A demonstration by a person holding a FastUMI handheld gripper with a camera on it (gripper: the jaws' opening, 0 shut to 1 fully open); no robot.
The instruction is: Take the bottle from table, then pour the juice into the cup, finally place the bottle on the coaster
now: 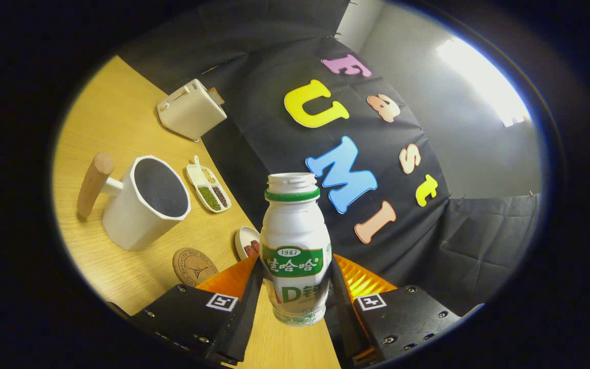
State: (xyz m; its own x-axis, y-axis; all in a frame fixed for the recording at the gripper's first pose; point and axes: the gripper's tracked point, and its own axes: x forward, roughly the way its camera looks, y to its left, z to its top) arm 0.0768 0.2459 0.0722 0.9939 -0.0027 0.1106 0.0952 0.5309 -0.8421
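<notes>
A small white bottle with a green neck ring and a green label stands uncapped between my fingers. My gripper is shut on the bottle, both fingers pressing its lower body, and the bottle is lifted off the wooden table with the view tilted. The white cup with a wooden handle stands on the table to the left, beyond the fingers, its dark inside showing. A round cork coaster lies on the table just ahead of the left finger, below the cup.
A white toaster stands at the table's far edge. A divided dish of beans lies right of the cup. A small bowl with red pieces sits beside the bottle. Black cloth hangs behind the table.
</notes>
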